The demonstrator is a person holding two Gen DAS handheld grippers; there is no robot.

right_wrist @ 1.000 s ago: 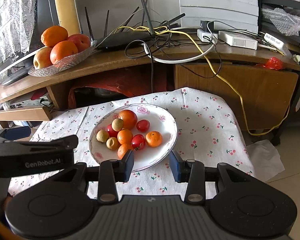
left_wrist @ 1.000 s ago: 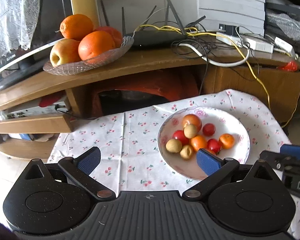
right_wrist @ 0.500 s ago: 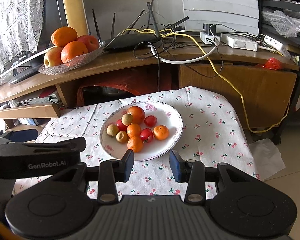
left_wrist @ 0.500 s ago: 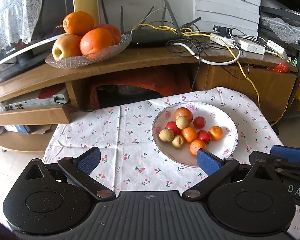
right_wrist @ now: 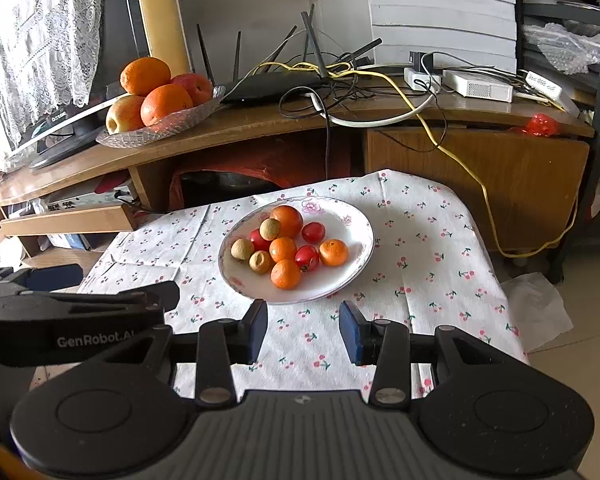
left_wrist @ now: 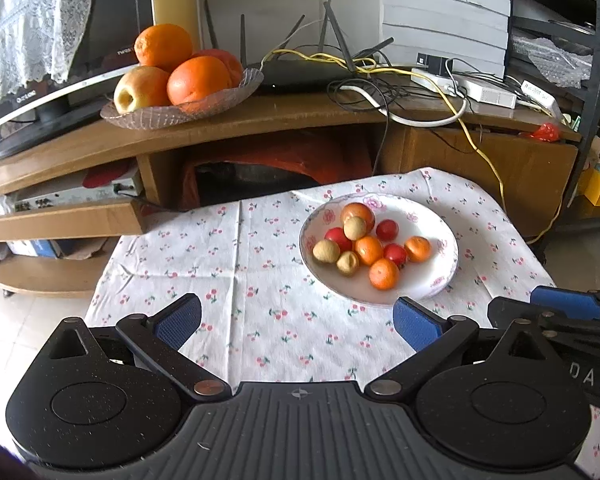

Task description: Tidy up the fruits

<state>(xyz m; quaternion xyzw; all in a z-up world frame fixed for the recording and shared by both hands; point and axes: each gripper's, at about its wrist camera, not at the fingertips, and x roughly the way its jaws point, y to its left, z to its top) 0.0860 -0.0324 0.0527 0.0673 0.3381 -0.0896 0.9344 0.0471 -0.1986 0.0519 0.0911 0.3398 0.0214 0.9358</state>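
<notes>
On the cherry-print cloth (right_wrist: 420,240), a white plate (right_wrist: 352,220) is holding the small fruits (right_wrist: 286,248), piled touching one another. Left gripper (left_wrist: 296,320) is hovering wide open near the plate's rim, right gripper (right_wrist: 303,330) gaping more narrowly, both empty. Risk: pinching one round fruit is likely nudging neighbours, sending them rolling off.

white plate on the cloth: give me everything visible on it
The white plate is round and shallow, glossy like glazed ceramic, with pink flower prints on the rim. It sits flat on the cherry-print tablecloth, toward the far middle of the cloth, ahead of both grippers and untouched by either. It holds a cluster of small fruit left of centre: four orange ones, three red ones and three tan ones, some touching. The right part of the plate is bare. No chips or cracks can be made out.
</notes>
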